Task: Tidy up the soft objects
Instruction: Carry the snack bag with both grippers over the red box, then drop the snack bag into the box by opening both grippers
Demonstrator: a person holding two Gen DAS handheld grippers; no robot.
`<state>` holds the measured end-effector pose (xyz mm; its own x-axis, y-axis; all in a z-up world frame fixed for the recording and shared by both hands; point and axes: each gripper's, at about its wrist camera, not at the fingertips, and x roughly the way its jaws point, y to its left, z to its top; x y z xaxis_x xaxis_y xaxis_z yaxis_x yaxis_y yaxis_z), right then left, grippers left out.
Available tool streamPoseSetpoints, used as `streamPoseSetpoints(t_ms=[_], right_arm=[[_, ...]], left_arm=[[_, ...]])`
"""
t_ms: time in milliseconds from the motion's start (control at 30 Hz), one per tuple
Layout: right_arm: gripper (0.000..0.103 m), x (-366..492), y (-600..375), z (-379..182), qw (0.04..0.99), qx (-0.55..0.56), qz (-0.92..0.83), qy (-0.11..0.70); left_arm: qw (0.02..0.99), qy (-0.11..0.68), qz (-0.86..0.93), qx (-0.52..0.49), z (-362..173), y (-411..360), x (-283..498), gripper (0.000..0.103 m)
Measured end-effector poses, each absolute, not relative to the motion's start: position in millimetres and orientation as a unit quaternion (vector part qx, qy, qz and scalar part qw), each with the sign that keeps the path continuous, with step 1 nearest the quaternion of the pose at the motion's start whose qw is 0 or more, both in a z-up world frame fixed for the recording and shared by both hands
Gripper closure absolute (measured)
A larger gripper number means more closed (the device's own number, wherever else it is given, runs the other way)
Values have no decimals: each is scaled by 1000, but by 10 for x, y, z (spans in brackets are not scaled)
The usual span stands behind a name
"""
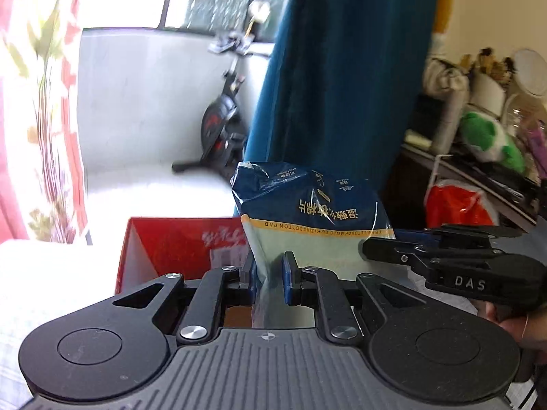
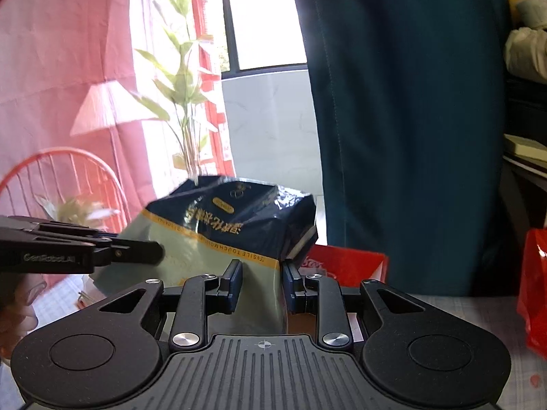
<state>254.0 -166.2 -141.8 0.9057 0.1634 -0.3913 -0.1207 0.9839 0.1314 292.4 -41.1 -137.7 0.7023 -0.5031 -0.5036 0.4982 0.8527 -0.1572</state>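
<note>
Cotton pad pack (image 1: 307, 212) – dark blue top, pale lower half, orange band w/ printed text – is up in the air betw. my two claws, above the red box (image 1: 164, 249). My left claw (image 1: 268, 282) is nearly pressed together, pinching the thin clear plastic edge at the pack's bottom. My right claw (image 2: 261, 283) is pinching the pale lower part of the same pack, fingers (image 2: 232, 283) a bit wider apart w/ the film betw. them. In the left view the right claw comes in from the right side, touching the pack's edge – a hand (image 1: 512, 321) shows under it. Behind: teal curtain (image 1: 342, 68), exercise bike (image 1: 222, 119), red plastic bag (image 2: 533, 290) on the worktop (image 2: 478, 307).
</note>
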Motion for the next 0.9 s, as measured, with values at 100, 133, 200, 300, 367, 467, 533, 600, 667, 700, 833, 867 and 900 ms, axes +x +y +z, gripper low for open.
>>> streamPoseSetpoints(t_ms=[100, 133, 200, 300, 367, 467, 533, 600, 667, 700, 833, 867, 900], right_arm=[[79, 2706, -1660, -1519, 971, 50, 70, 223], [79, 2757, -1648, -1555, 970, 48, 70, 229], [79, 2849, -1612, -1618, 966, 44, 68, 245], [79, 2934, -1592, -1729, 959, 40, 61, 272], [76, 2943, -1565, -1781, 958, 33, 53, 281], [72, 2915, -1528, -1833, 958, 11, 30, 285], [72, 2879, -1526, -1842, 957, 14, 24, 290], [71, 2803, -1526, -1847, 956, 20, 24, 292], [72, 2693, -1508, -1841, 955, 14, 25, 296], [72, 2662, -1477, -1819, 955, 9, 26, 296], [72, 2411, -1383, -1741, 956, 4, 35, 292], [71, 2353, -1374, -1703, 956, 6, 37, 291], [71, 2292, -1347, -1684, 956, 9, 39, 290]], left_arm=[[919, 295, -260, 9, -1496, -456, 3046, 87], [918, 303, -257, 10, -1536, -460, 3086, 87], [911, 325, -253, 7, -1630, -446, 3168, 87], [902, 352, -250, 15, -1759, -481, 3231, 87], [897, 362, -251, 20, -1820, -511, 3236, 86], [900, 357, -247, 32, -1849, -524, 3209, 72], [904, 356, -232, 34, -1863, -484, 3241, 59], [906, 357, -228, 17, -1840, -392, 3208, 58], [906, 356, -231, 1, -1773, -322, 3142, 58], [907, 350, -234, 0, -1723, -307, 3097, 58], [917, 322, -237, 12, -1534, -219, 2817, 58], [917, 319, -238, 9, -1490, -182, 2754, 58], [918, 317, -239, 4, -1442, -146, 2686, 58]])
